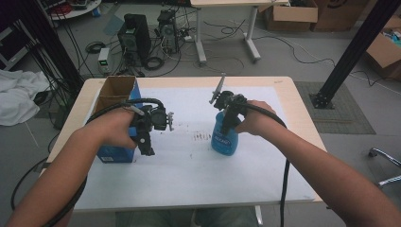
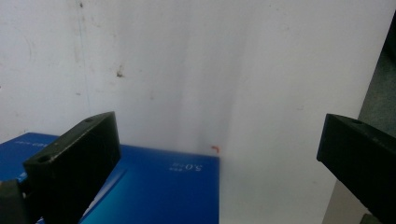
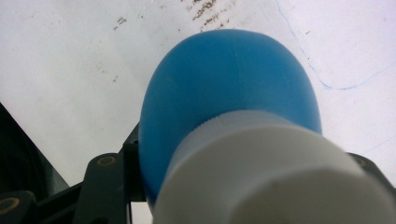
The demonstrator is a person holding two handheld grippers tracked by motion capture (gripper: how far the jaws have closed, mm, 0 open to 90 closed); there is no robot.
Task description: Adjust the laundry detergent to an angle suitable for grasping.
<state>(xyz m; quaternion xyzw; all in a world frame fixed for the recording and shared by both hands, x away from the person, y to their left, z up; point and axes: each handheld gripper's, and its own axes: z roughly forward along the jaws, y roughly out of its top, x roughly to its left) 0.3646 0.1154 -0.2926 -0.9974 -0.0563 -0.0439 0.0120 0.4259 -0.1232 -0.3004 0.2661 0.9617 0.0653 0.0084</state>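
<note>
A blue plastic bottle (image 1: 224, 138) stands upright on the white sheet (image 1: 189, 175), right of centre. My right gripper (image 1: 230, 111) comes down on its top, jaws closed around the neck below the white cap (image 3: 275, 172); the bottle's blue body (image 3: 224, 84) bulges out past the jaws. An open blue box (image 1: 113, 153) with a brown cardboard inside stands at the table's left. My left gripper (image 1: 158, 135) hovers just right of the box and points down, open with nothing between its jaws; the box's blue face (image 2: 159, 191) lies beneath them.
The white sheet carries dark smudges (image 1: 202, 137) between the box and the bottle. Behind the table, computer towers (image 1: 135, 38) and cables sit on the floor. A black post (image 1: 352, 52) rises at the right, and cardboard boxes (image 1: 291, 14) stand at the back.
</note>
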